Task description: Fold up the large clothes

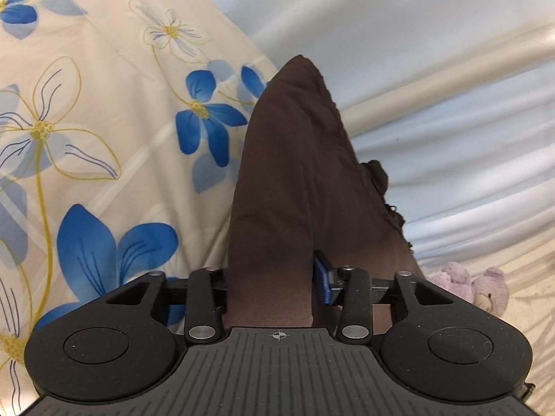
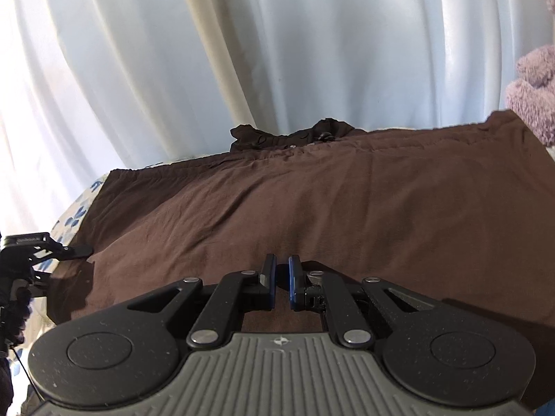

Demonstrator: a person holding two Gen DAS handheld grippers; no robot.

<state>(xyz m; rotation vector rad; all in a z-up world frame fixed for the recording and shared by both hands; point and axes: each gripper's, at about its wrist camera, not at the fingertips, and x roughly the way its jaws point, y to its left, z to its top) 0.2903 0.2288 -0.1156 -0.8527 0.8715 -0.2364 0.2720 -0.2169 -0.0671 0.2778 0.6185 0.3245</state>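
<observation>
A large dark brown garment lies spread on the bed, its collar end at the far side. My right gripper is almost shut over its near edge; a small gap shows between the pads and I cannot tell whether cloth is pinched. My left gripper is shut on a fold of the brown garment, which rises between its fingers and hides the left pad. The left gripper also shows in the right wrist view at the garment's left edge.
A cream bedsheet with blue flowers covers the bed. White curtains hang behind it. A purple plush toy lies by the garment; it also shows in the right wrist view at the right edge.
</observation>
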